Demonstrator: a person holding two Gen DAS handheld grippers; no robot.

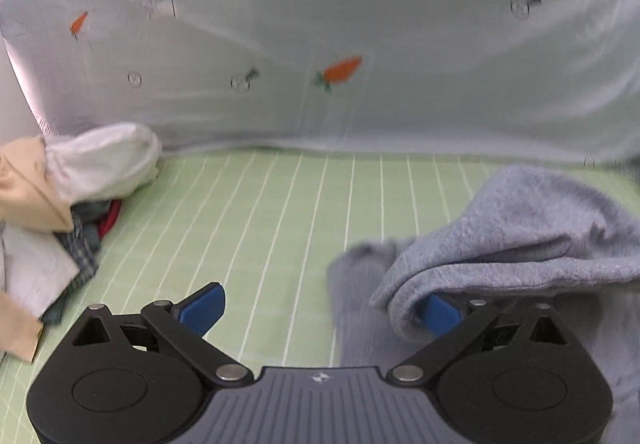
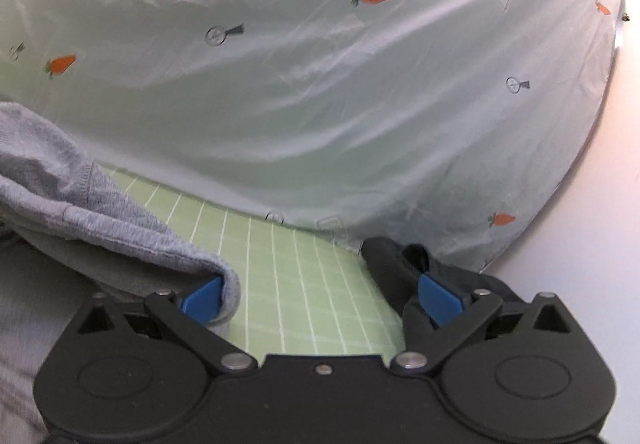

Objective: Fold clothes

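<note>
Both grippers, left (image 1: 320,308) and right (image 2: 320,298), spread their fingers wide, gripping nothing, while we see the grey garment (image 1: 520,236) draped over one inner finger of each, spanning lower right to lower left.

Rumpled grey garment (image 1: 520,228) on green mat (image 1: 256,212)

Both wrist views low, close over green grid mat (image 1: 260,212), facing far carrot-print sheet (image 1: 320,44). Left view: grey garment (image 1: 520,228) at right. Right view: same garment (image 2: 80,212) at left; mat, sheet shared.
</note>
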